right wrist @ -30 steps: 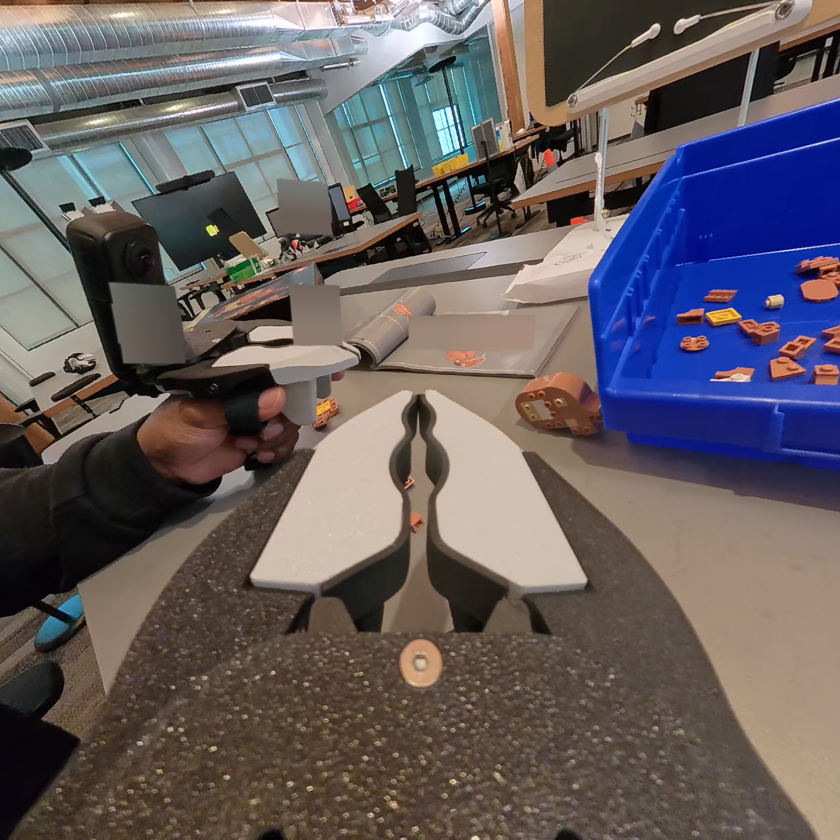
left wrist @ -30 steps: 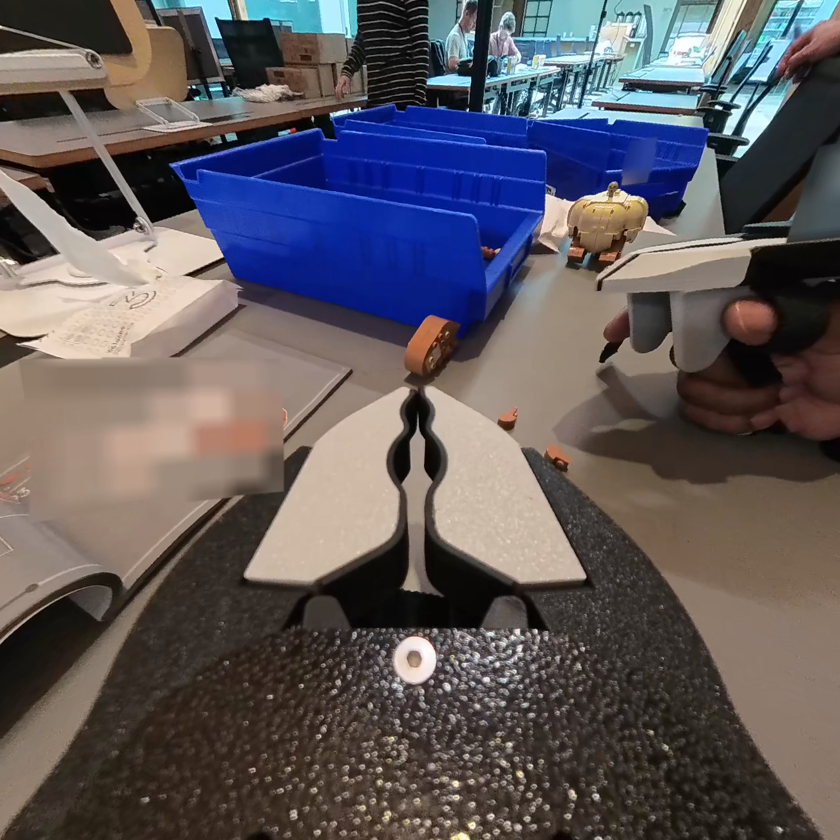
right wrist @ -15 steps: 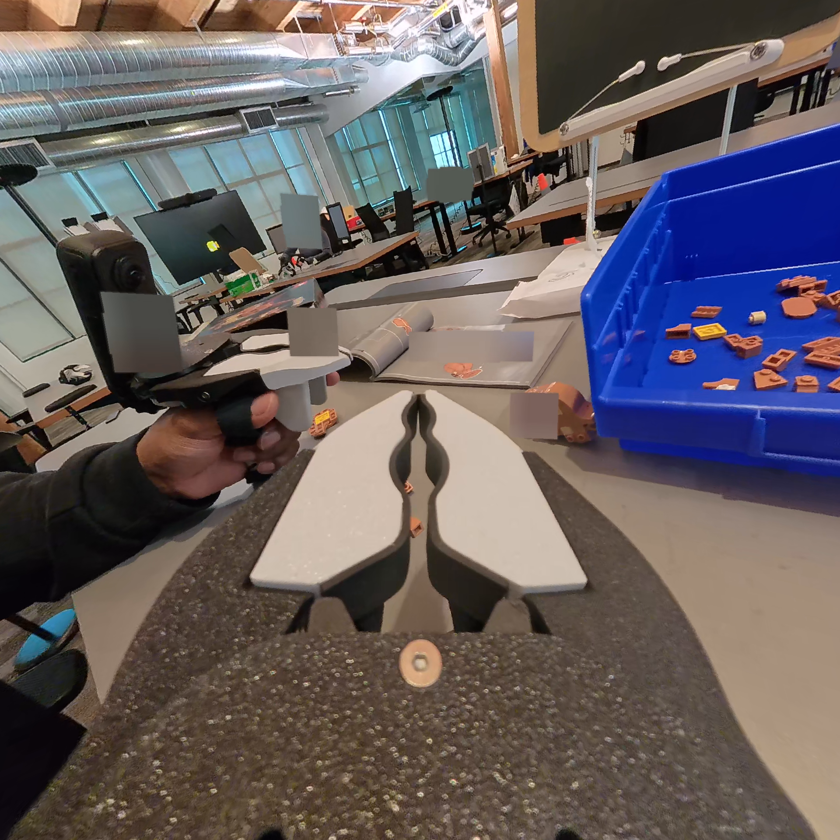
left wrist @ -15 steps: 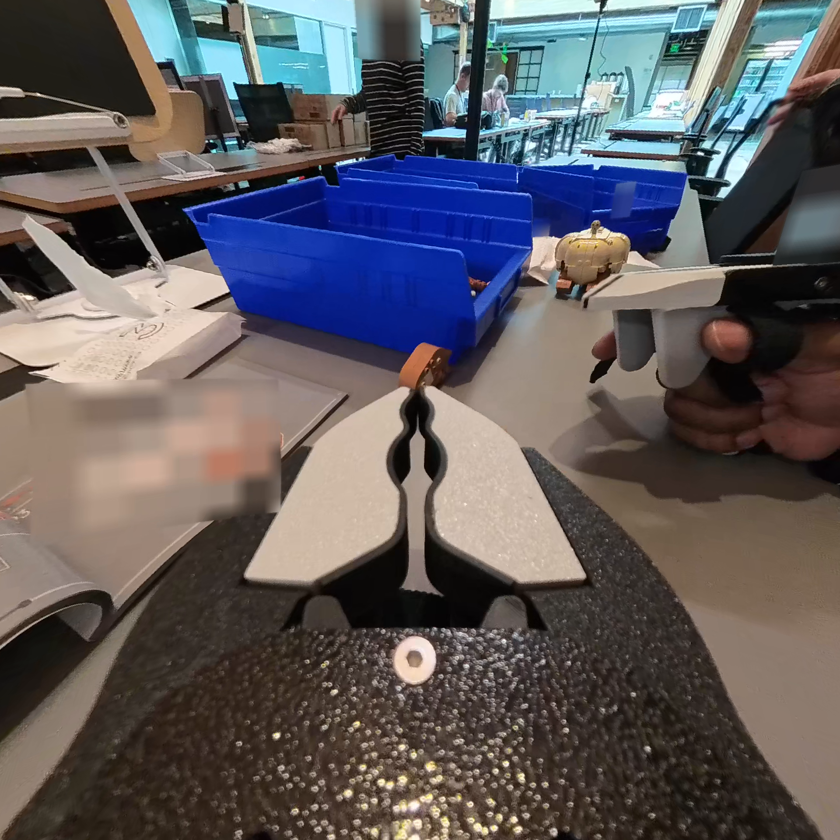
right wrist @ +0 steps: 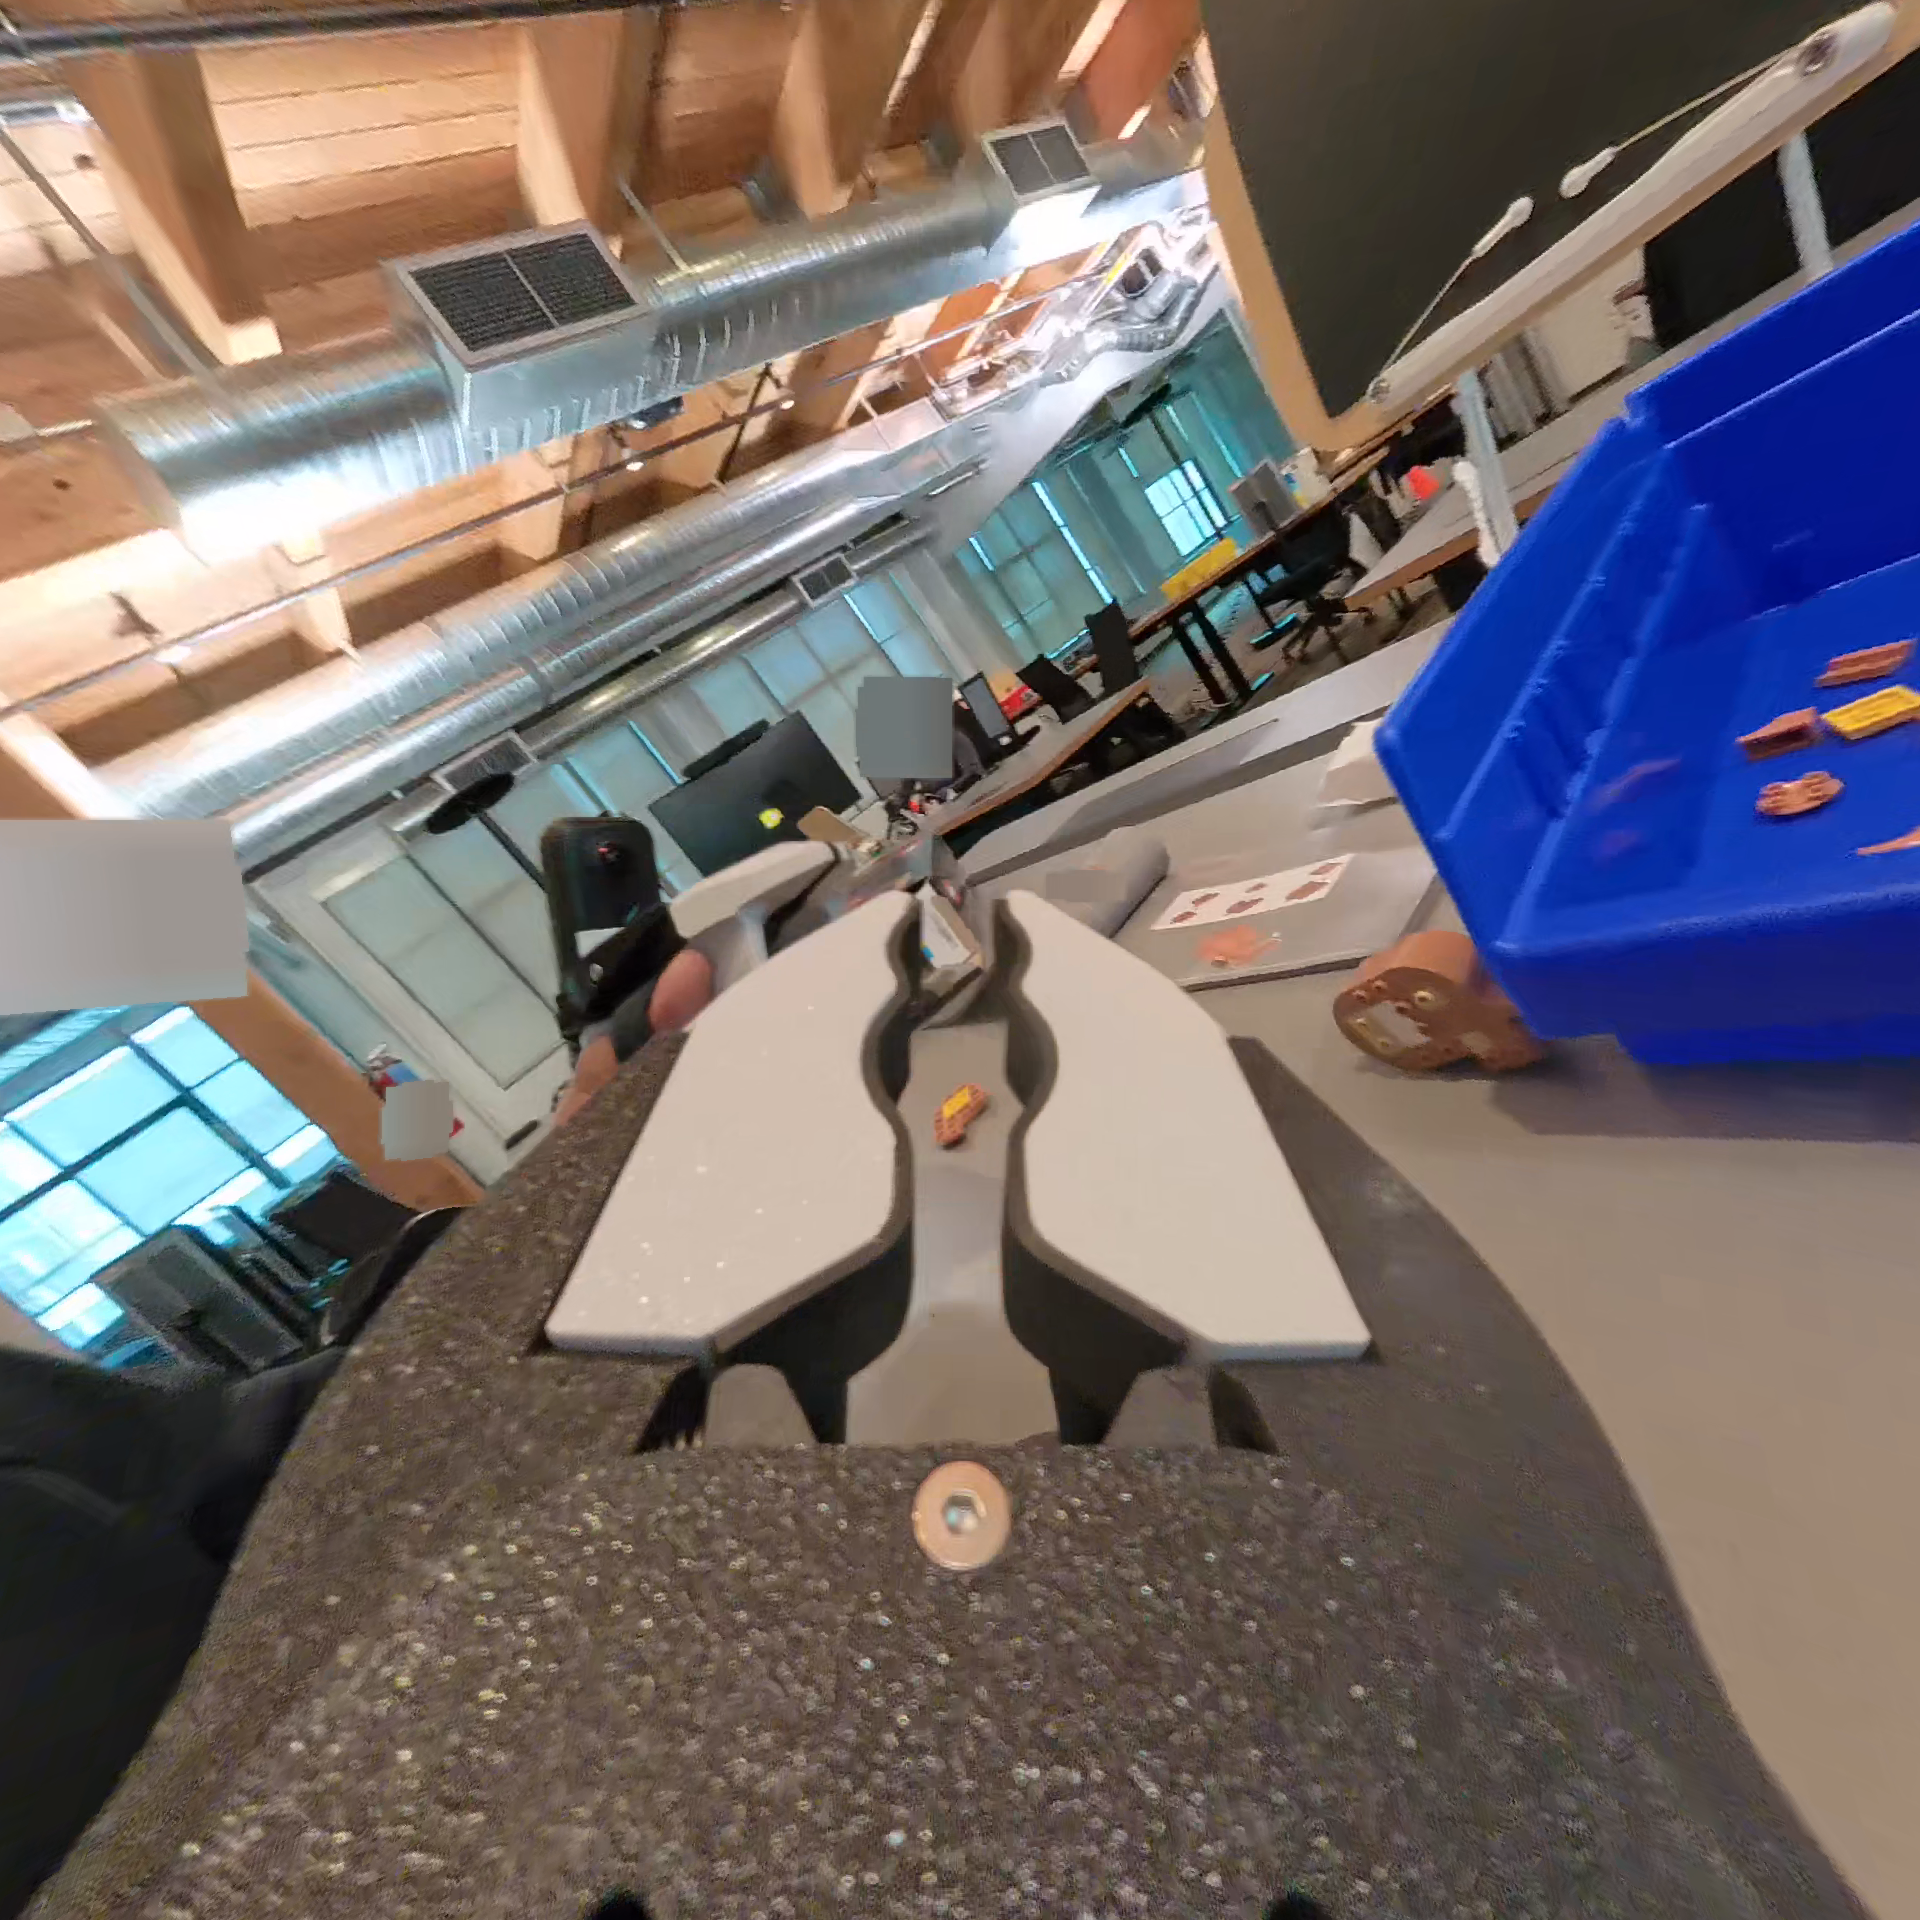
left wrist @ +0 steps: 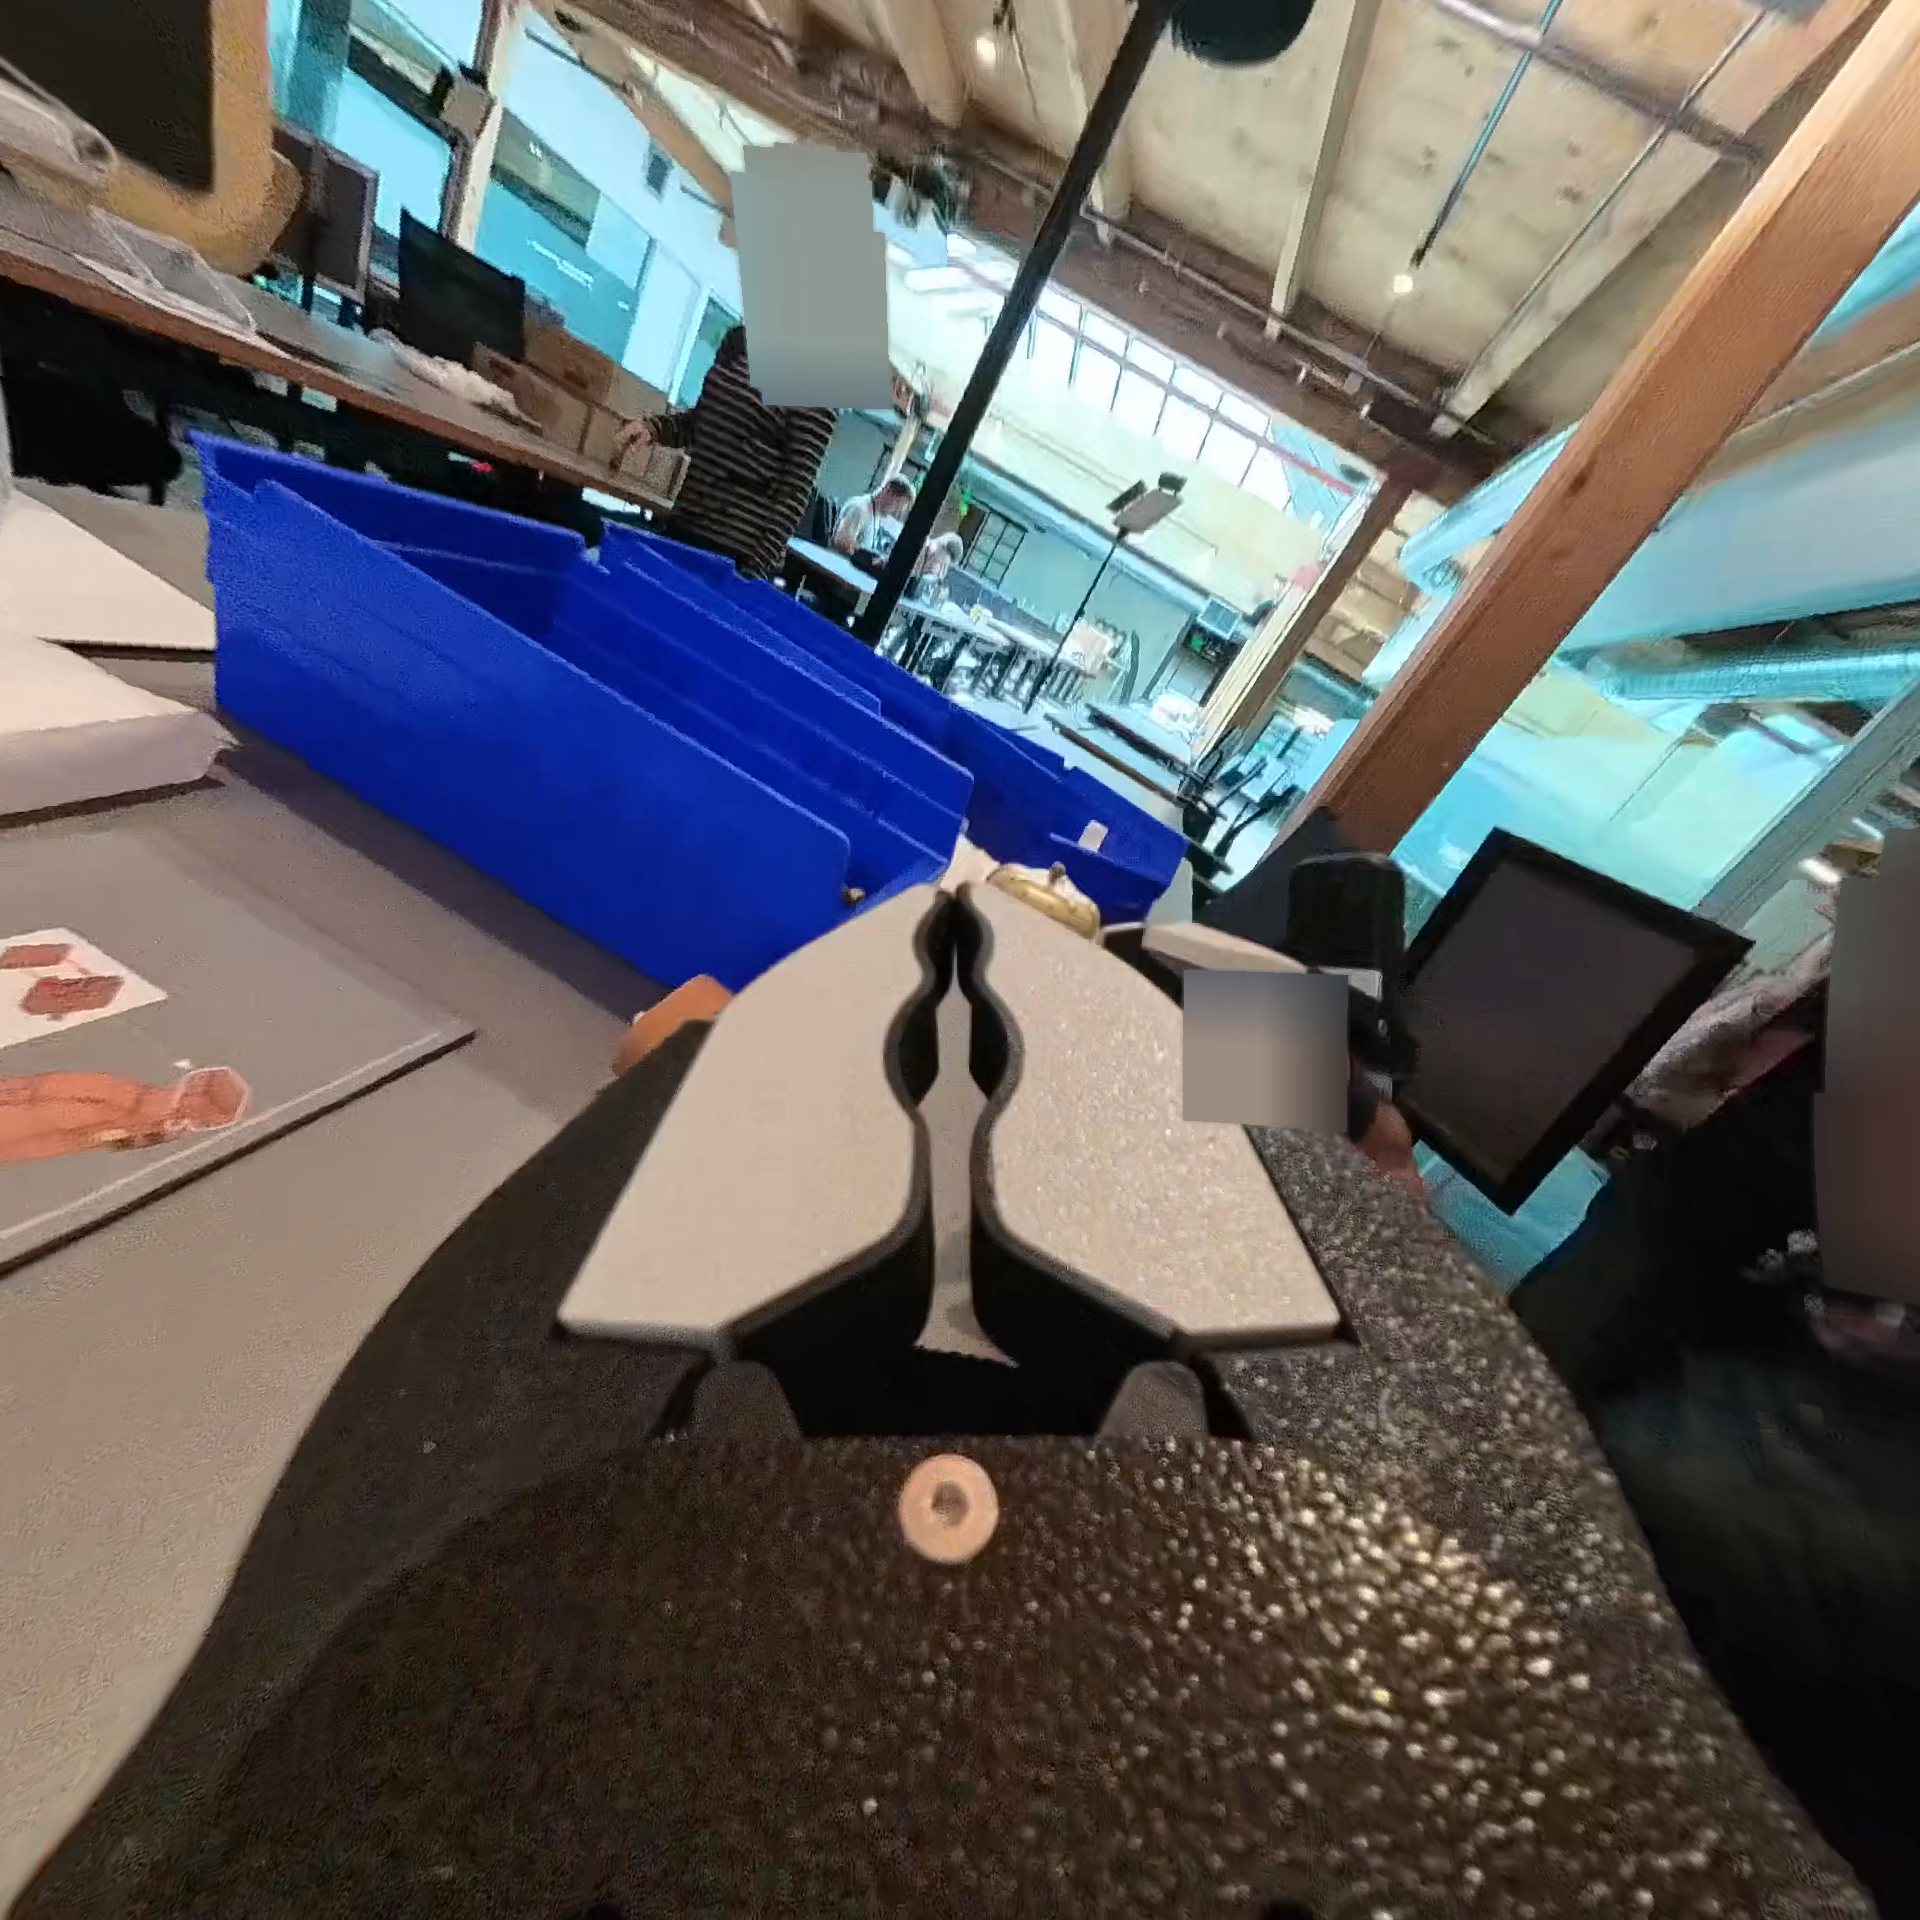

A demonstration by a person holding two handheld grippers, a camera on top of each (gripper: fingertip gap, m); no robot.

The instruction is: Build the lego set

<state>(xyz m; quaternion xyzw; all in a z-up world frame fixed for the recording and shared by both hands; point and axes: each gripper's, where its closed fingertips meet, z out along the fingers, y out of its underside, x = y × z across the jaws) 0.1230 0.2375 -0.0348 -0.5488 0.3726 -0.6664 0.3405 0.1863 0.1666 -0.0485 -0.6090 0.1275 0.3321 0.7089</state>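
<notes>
Both views tilted now; right gripper (right wrist: pixel 961 914) newly parted, left gripper (left wrist: pixel 954 902) still closed, empty.

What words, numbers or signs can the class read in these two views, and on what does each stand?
No text here can be read.
Booklet page: only pictures of brown parts; any print is too small.
White label on the far blue bin: too small and blurred.
Monitor: a small yellow mark, not legible.
</notes>
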